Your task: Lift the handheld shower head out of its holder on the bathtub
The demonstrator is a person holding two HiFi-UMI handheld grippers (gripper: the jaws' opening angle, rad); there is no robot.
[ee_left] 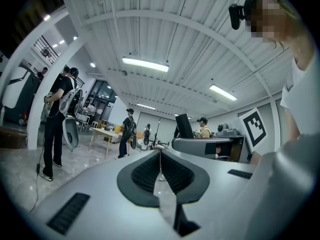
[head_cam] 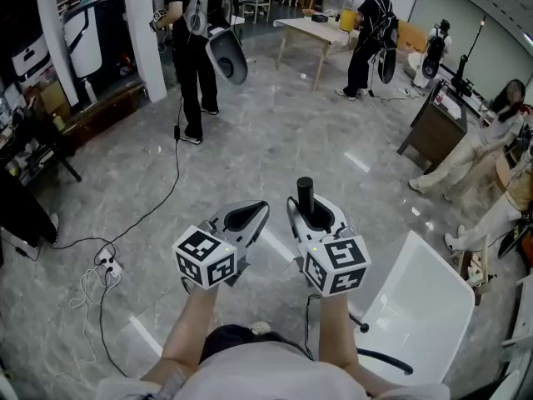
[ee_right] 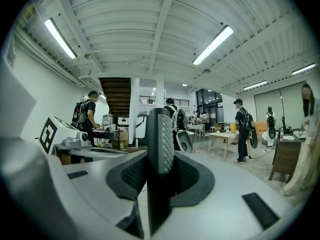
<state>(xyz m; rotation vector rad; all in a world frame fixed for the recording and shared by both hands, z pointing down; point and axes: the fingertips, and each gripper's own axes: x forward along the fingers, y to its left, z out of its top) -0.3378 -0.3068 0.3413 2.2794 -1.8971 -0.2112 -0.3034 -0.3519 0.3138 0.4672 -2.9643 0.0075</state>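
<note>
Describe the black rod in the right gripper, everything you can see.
The black rod is a matte, plastic- or rubber-looking bar with a rounded top and a dimpled grip texture on one face. It stands upright, clamped between the ribbed pads of the right gripper, its top above the jaws. Its lower end is hidden.

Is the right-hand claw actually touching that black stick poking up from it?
Touching. In the right gripper view the right claw is closed on the black stick, pads pressed against both its sides.
</note>
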